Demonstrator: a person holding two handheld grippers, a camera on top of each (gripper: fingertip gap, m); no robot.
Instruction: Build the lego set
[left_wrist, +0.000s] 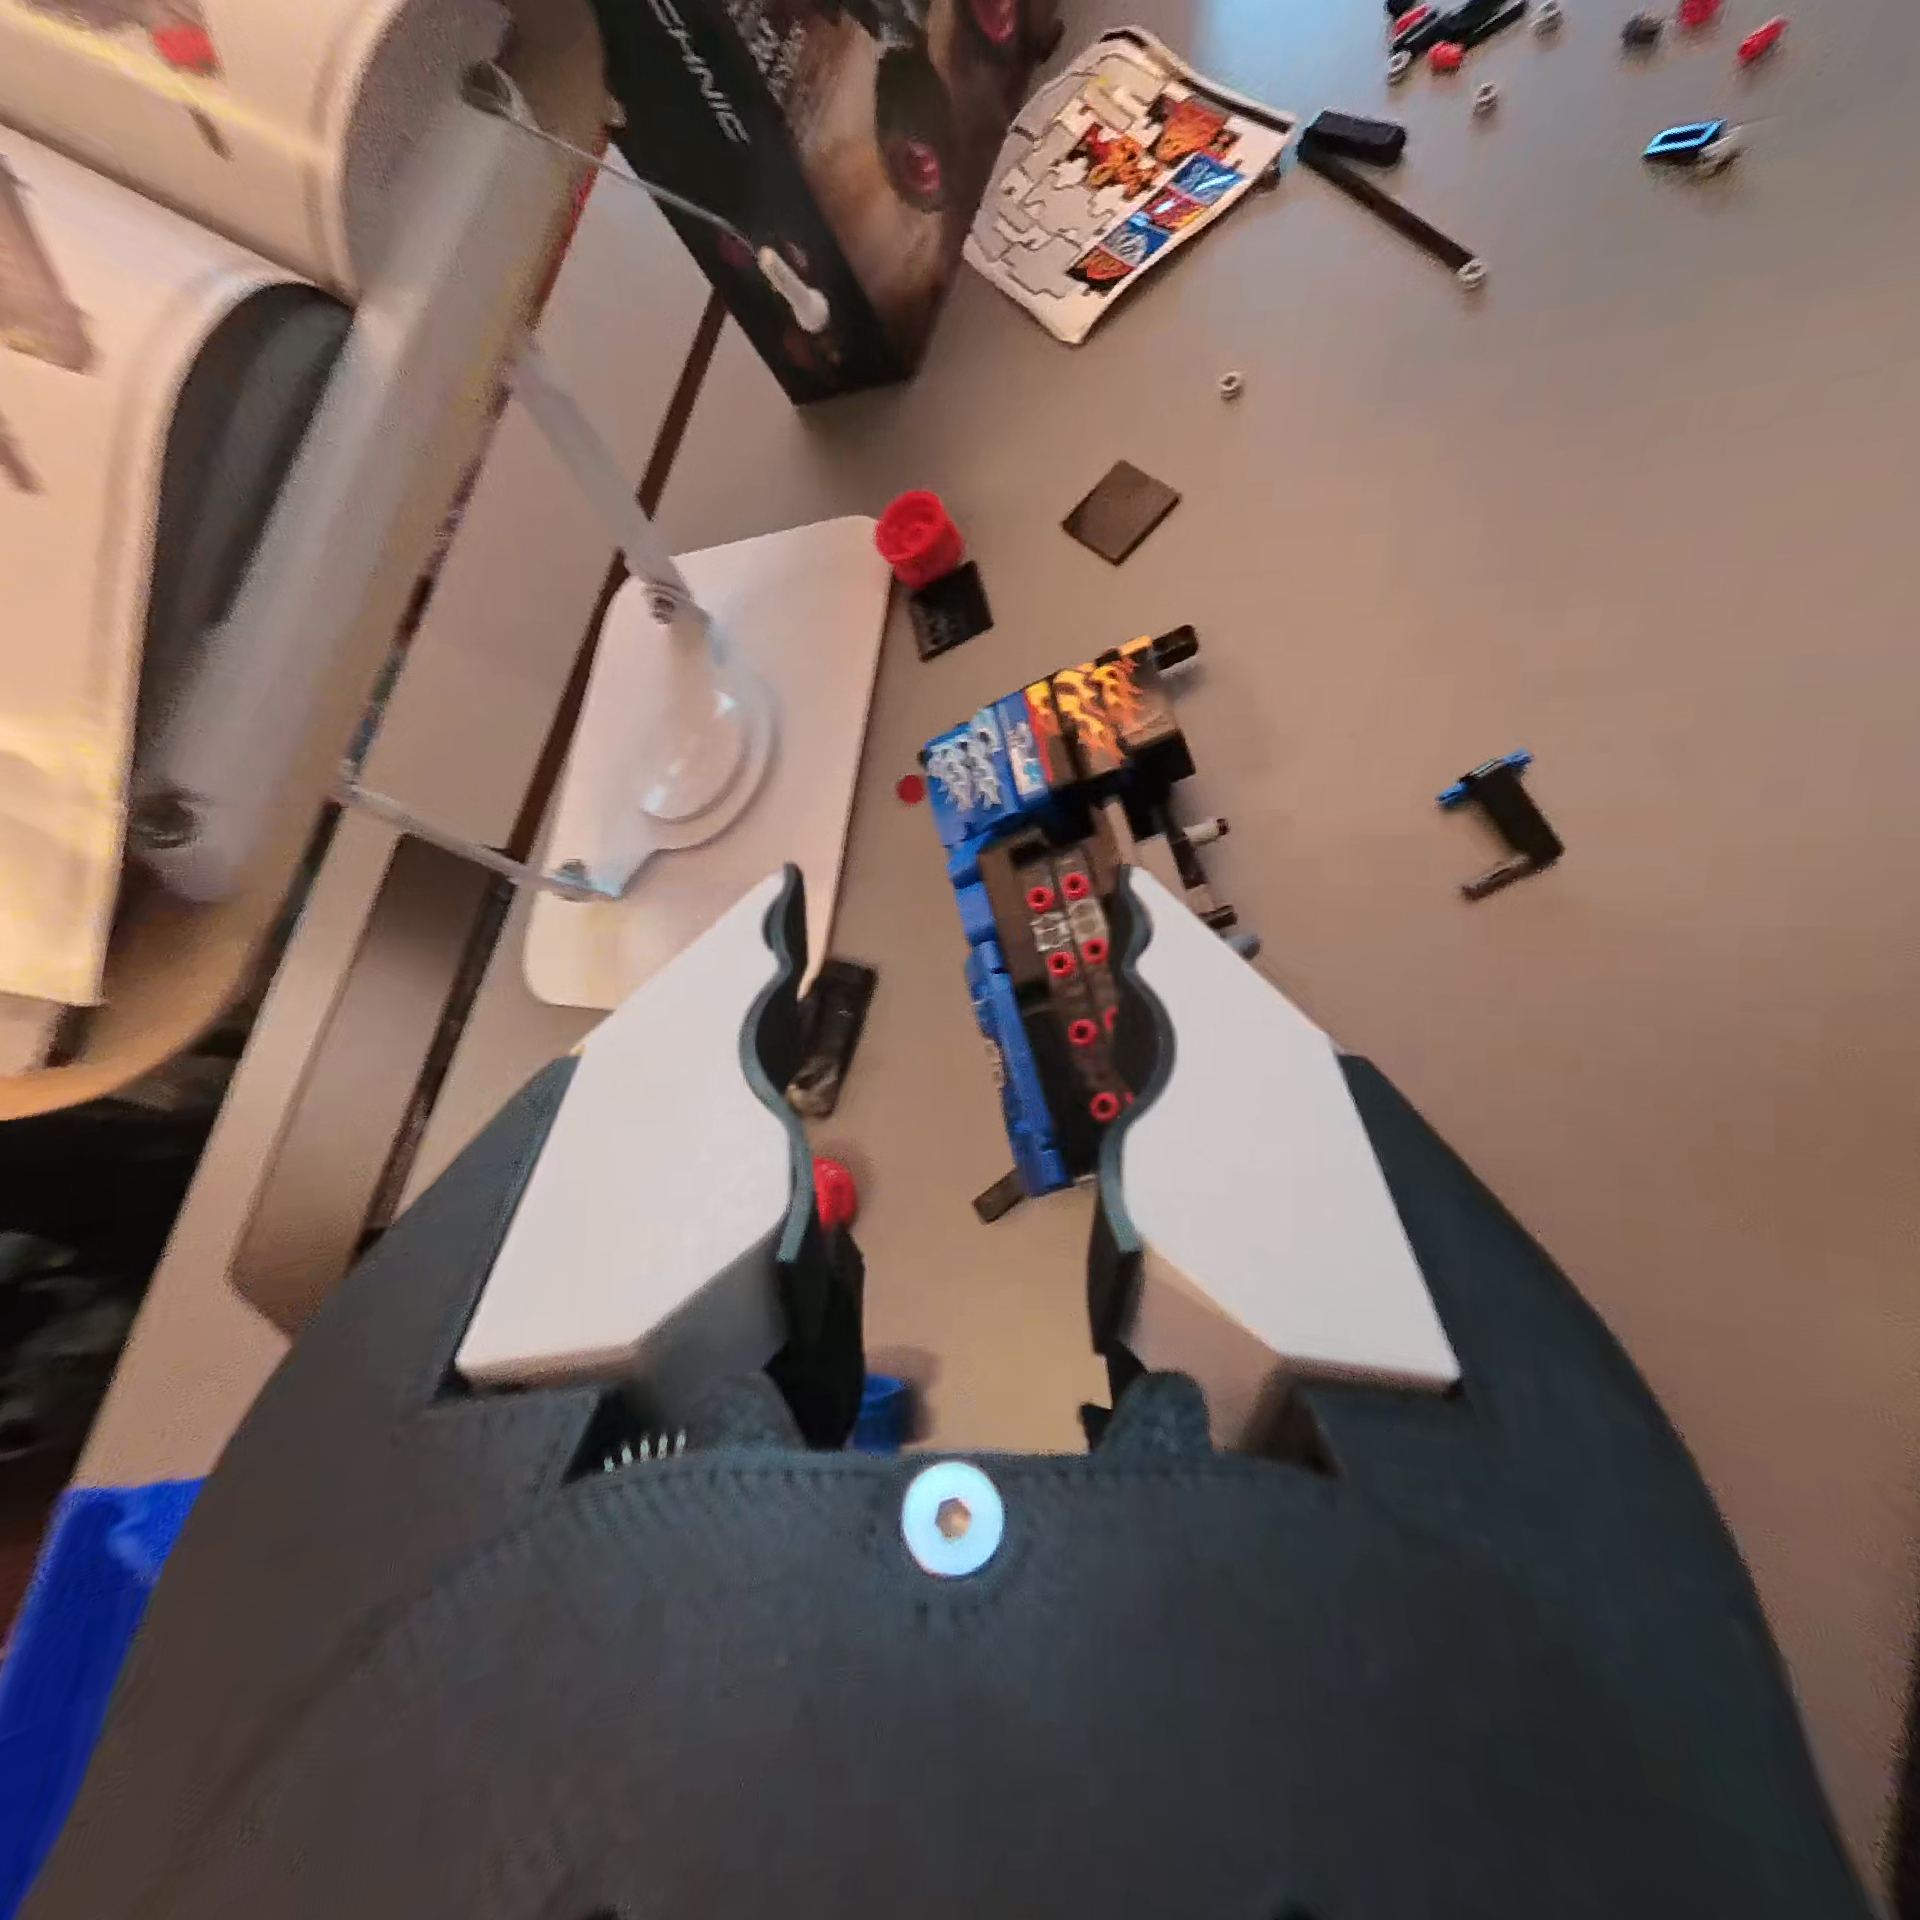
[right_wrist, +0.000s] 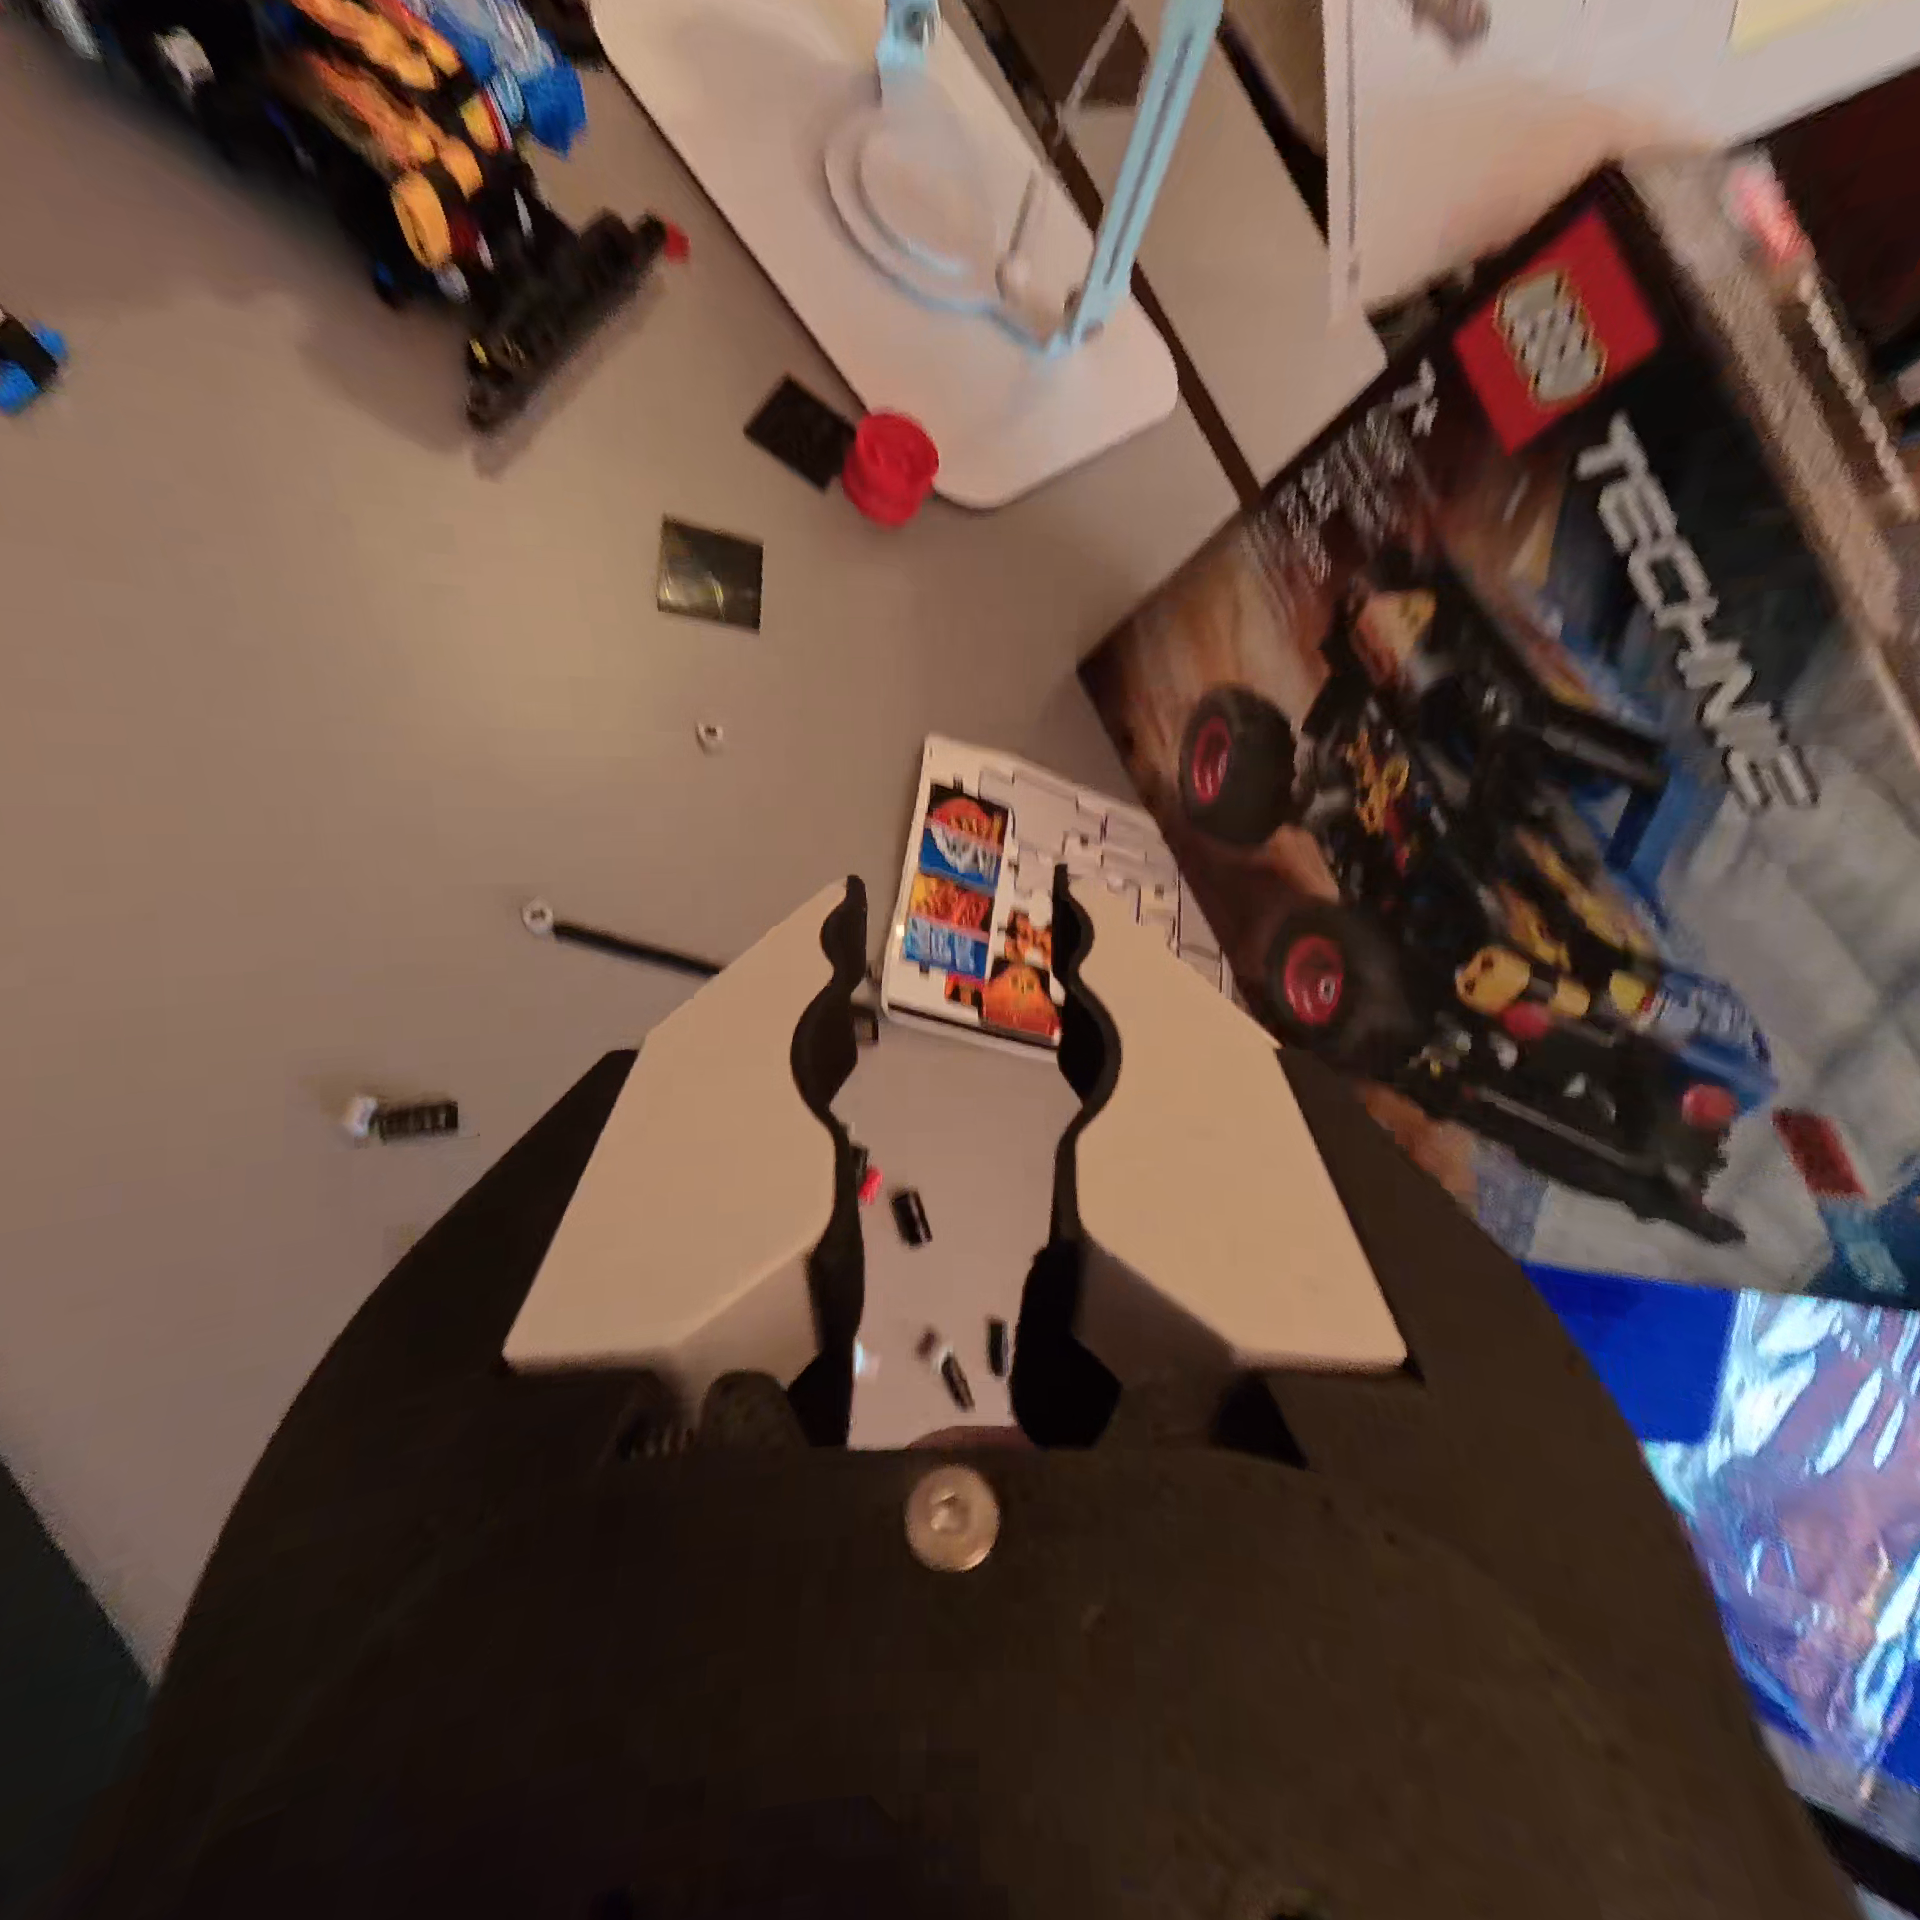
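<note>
The half-built lego model (left_wrist: 1049, 883), blue and black with flame stickers and red pins, lies on the grey table. My left gripper (left_wrist: 961, 894) is open and empty above it, its right finger over the model's edge. In the right wrist view the model (right_wrist: 416, 177) lies far off at the top left. My right gripper (right_wrist: 956, 904) is open and empty above the table, with the sticker sheet (right_wrist: 977, 914) just beyond its tips. Small black and red pins (right_wrist: 909, 1216) lie between its fingers on the table.
The lego box (right_wrist: 1507, 779) lies at the right, and shows in the left wrist view (left_wrist: 810, 187). A white lamp base (left_wrist: 717, 748) stands at the table's left edge. A red wheel hub (left_wrist: 916, 535), black flat plates (left_wrist: 1120, 511), a black axle (right_wrist: 623, 945) and loose small parts (left_wrist: 1507, 826) are scattered around. About 30 cm separates my left fingertips from my right. The black axle (right_wrist: 623, 945) sits 11 cm or so from the ends of my right fingers. It is also in sight in the left wrist view (left_wrist: 1428, 244).
</note>
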